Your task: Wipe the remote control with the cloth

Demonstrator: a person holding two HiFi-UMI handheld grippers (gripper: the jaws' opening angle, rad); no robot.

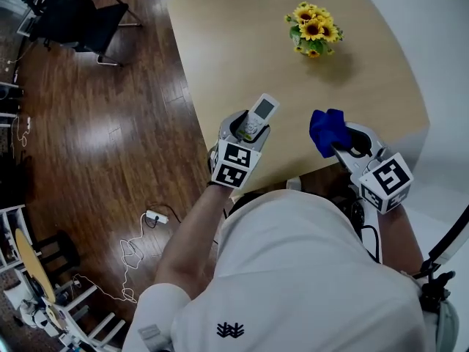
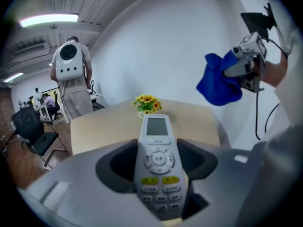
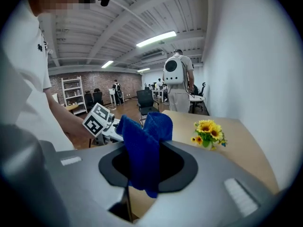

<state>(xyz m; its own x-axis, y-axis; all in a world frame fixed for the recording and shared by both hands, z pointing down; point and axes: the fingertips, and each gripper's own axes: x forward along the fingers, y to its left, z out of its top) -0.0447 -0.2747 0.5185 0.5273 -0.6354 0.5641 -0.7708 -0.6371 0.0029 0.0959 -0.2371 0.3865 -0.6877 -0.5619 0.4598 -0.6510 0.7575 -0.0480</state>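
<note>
A white remote control point(image 1: 259, 116) with a small screen and yellow buttons sticks up out of my left gripper point(image 1: 247, 127), which is shut on its lower half. In the left gripper view the remote point(image 2: 157, 160) lies between the jaws, screen end pointing toward the table. My right gripper point(image 1: 346, 147) is shut on a blue cloth point(image 1: 325, 131) that stands bunched above its jaws. The cloth point(image 3: 143, 151) fills the middle of the right gripper view. The cloth point(image 2: 217, 81) also hangs at the upper right of the left gripper view. Both grippers are held over the near edge of the table, apart from each other.
The light wooden table point(image 1: 249, 50) carries a small pot of sunflowers point(image 1: 314, 29) near its far side. A dark wood floor with a black chair point(image 1: 80, 20) lies to the left. A power strip and cable point(image 1: 152, 217) lie on the floor. A person with a backpack point(image 2: 71, 79) stands beyond the table.
</note>
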